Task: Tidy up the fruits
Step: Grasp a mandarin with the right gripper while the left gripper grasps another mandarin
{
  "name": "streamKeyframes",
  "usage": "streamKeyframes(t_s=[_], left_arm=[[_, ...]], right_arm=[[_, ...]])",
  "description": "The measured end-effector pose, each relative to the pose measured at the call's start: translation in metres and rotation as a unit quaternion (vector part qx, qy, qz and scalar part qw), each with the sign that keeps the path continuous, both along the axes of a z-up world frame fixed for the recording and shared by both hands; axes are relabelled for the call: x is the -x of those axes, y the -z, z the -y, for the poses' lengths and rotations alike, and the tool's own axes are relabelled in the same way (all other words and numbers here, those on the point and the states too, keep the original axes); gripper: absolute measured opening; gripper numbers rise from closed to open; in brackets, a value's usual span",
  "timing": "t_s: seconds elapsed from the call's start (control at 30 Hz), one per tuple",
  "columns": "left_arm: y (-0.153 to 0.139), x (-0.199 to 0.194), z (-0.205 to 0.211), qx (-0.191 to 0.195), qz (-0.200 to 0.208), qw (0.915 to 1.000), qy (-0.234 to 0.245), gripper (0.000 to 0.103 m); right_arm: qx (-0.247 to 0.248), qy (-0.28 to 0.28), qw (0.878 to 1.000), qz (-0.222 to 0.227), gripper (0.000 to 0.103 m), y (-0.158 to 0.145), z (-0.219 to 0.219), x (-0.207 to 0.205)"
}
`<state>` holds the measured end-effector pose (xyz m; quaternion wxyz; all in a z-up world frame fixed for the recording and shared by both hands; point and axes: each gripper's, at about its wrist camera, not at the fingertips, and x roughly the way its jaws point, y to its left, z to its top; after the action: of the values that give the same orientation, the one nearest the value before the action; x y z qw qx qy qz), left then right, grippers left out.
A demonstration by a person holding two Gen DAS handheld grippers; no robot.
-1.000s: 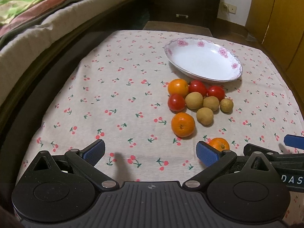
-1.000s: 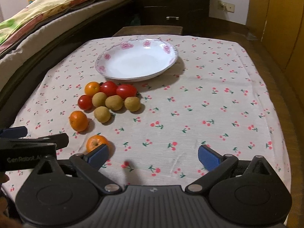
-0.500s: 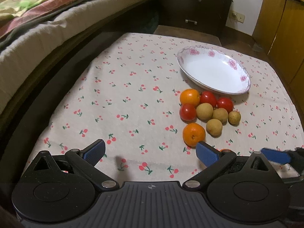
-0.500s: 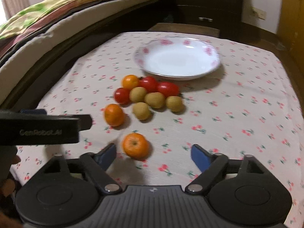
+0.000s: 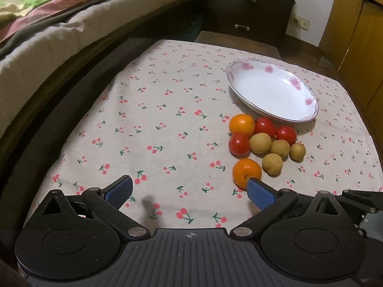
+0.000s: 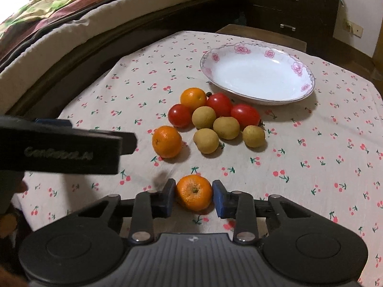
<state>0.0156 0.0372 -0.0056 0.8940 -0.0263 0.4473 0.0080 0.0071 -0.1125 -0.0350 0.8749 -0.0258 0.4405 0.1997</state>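
A white flowered plate (image 6: 258,76) stands empty on the cherry-print cloth. In front of it lies a cluster of tangerines, three red tomatoes (image 6: 180,115) and several tan longans (image 6: 226,127). My right gripper (image 6: 194,197) has closed around a lone tangerine (image 6: 194,192) on the cloth, with both blue pads at its sides. My left gripper (image 5: 189,191) is open and empty, low over the cloth left of the fruit; a tangerine (image 5: 246,172) sits just beyond its right fingertip. The plate (image 5: 270,93) shows at the right of the left wrist view.
A bed with blankets (image 5: 59,24) runs along the left side of the table. A dark drawer chest (image 6: 289,4) stands behind the table. The left gripper's body (image 6: 59,148) crosses the left of the right wrist view. Wooden cabinets (image 5: 359,35) stand at the right.
My right gripper moved forward and left to the lone tangerine and closed its jaws on it. My left gripper drew back and left, staying open.
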Motion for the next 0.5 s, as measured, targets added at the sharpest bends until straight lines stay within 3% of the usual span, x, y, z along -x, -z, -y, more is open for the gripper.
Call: streamKeyframes(t_s=[0.27,0.5], left_arm=[[0.003,-0.010,0.022,-0.009,0.011,0.9990,0.042,0.100],[0.017,-0.023,0.036,-0.018,-0.004,0.9979,0.063,0.083]], right_arm=[[-0.006,0.023,1.000,-0.008,0.033,-0.011,0.024,0.007],[-0.026,0.050,0.998,-0.020,0.033,-0.013,0.044,0.005]])
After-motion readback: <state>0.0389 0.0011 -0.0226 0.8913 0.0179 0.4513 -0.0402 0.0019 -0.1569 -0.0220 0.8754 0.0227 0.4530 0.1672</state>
